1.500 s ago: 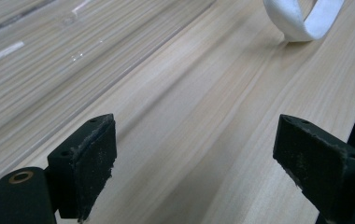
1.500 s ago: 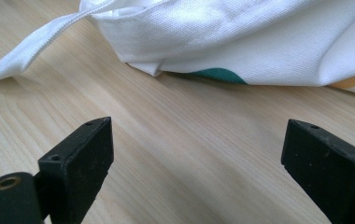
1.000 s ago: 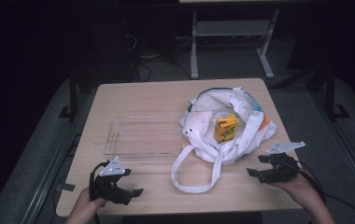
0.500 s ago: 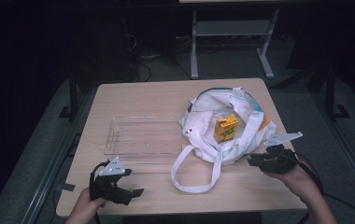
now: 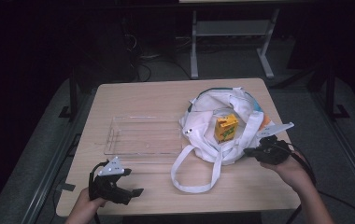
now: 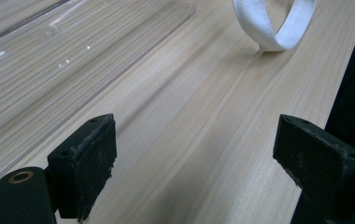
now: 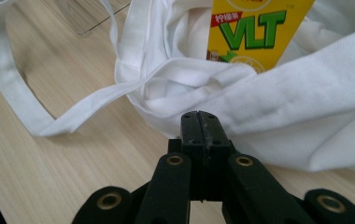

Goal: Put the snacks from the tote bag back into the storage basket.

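Note:
A white cloth bag [image 5: 203, 116] lies open on the right of the wooden table [image 5: 157, 95], and a yellow juice carton [image 5: 225, 128] with green letters [image 7: 255, 32] sits inside it. Its long strap [image 5: 194, 175] loops toward the front edge. My right gripper [image 5: 251, 151] is at the bag's near right edge. In the right gripper view the gripper [image 7: 199, 119] is shut, its tips against the white fabric [image 7: 306, 107], and I see no cloth between the jaws. My left gripper [image 5: 131, 182] rests open over bare wood at the front left, nothing between its pads [image 6: 91, 163].
A clear plastic tray [image 5: 143, 135] lies left of the bag; its rim [image 6: 119, 74] runs just beyond my left gripper. The strap's loop [image 6: 278, 23] lies ahead of it. Beyond the table stand a dark floor and a metal stand [image 5: 194, 42].
My right gripper has moved left from the table's right edge to the bag and gone from open to shut. The left gripper has stayed in place.

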`<state>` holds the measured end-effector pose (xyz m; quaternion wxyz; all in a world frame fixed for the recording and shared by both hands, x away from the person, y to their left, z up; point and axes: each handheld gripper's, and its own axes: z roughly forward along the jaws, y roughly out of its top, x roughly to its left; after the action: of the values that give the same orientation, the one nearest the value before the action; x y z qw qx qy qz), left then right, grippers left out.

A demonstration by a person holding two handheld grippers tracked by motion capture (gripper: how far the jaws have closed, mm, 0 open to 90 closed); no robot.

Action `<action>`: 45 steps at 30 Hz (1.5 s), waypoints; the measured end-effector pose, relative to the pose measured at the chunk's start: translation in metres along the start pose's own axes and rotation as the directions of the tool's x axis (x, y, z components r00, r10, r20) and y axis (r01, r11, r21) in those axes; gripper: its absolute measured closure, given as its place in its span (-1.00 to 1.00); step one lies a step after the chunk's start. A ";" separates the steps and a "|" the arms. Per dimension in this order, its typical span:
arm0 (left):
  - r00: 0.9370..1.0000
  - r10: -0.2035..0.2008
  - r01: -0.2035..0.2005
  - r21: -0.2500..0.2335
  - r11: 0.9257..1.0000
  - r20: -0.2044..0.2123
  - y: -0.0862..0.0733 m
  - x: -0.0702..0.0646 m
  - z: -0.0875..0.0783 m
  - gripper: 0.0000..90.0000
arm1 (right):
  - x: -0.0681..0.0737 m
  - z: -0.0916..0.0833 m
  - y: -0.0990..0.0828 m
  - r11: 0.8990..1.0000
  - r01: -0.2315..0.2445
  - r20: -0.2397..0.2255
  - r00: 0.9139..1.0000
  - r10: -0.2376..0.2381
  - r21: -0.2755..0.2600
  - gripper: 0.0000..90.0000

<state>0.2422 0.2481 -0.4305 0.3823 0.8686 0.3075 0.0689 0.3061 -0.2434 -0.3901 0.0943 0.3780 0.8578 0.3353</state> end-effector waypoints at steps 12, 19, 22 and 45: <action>1.000 -0.004 0.004 -0.007 1.000 0.000 0.000 0.000 -0.001 -0.71 | -0.003 0.010 0.025 1.000 0.016 -0.010 1.000 -0.016 -0.010 0.99; 1.000 -0.001 0.001 -0.007 1.000 0.003 0.000 0.000 -0.001 -0.71 | -0.005 0.016 0.034 1.000 0.017 -0.001 1.000 -0.017 -0.009 0.99; 1.000 -0.001 0.001 -0.006 1.000 0.003 0.000 0.000 -0.001 -0.71 | -0.008 0.018 0.039 1.000 0.012 -0.001 1.000 -0.012 -0.012 0.99; 1.000 0.011 -0.011 -0.007 1.000 0.020 -0.001 -0.002 0.000 -0.71 | -0.018 0.046 0.069 1.000 0.026 -0.012 1.000 -0.025 0.016 0.99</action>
<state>0.2406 0.2476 -0.4305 0.3882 0.8696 0.2986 0.0633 0.3777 -0.1993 -0.3822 0.0905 0.3659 0.8657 0.3294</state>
